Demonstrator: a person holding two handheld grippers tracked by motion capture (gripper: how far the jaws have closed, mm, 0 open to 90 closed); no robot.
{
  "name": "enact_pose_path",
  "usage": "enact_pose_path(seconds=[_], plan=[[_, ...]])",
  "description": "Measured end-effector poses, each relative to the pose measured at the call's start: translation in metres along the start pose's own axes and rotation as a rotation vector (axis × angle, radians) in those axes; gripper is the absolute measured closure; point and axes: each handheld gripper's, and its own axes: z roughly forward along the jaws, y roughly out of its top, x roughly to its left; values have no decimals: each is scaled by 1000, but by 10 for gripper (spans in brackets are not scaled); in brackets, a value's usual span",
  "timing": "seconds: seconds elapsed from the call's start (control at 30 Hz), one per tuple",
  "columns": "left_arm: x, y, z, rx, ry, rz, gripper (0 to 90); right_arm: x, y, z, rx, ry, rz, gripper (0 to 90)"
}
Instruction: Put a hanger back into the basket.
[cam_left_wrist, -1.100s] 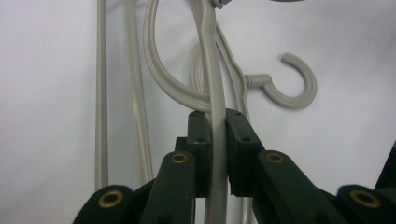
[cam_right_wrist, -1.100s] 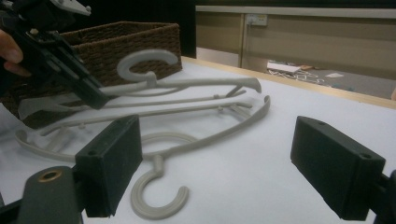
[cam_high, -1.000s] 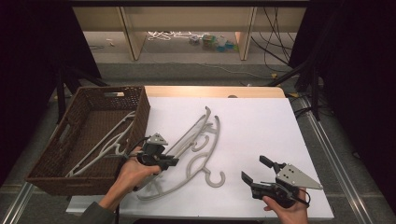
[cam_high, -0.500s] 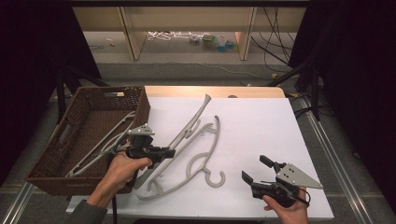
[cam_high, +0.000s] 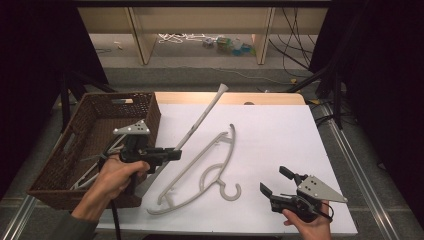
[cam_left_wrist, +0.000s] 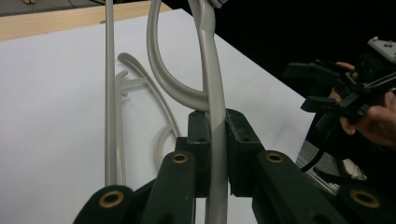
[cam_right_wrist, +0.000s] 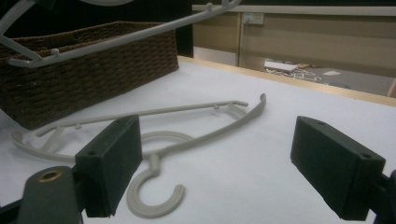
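Big brown wicker basket (cam_high: 85, 145) sits left of the white table (cam_high: 280, 135). Two pale grey plastic hangers: one lifted hanger (cam_high: 200, 120) slants up by the basket, clamped in the left gripper (cam_high: 167, 154); flat hanger (cam_high: 200, 175) lies mid-table. Right gripper (cam_high: 275, 182) is spread wide, holding nothing.

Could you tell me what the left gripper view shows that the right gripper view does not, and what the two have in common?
The left gripper view has the left gripper shut on the lifted hanger, its jaws pressed against the grey bar, with the person's right hand farther off. The right gripper view has the right gripper open with nothing between its jaws, and the wicker basket beyond. Both share the white tabletop and the second hanger lying flat on it.
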Motion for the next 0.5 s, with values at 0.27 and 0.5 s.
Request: enact_pose_path(seconds=[0.27,0.5], plan=[[15,18,-30,-45,48,132,816,-1,1,-2,41,16,-10,174],[26,20,-55,-67,69,121,816,0,1,-2,36,16,-5,174]])
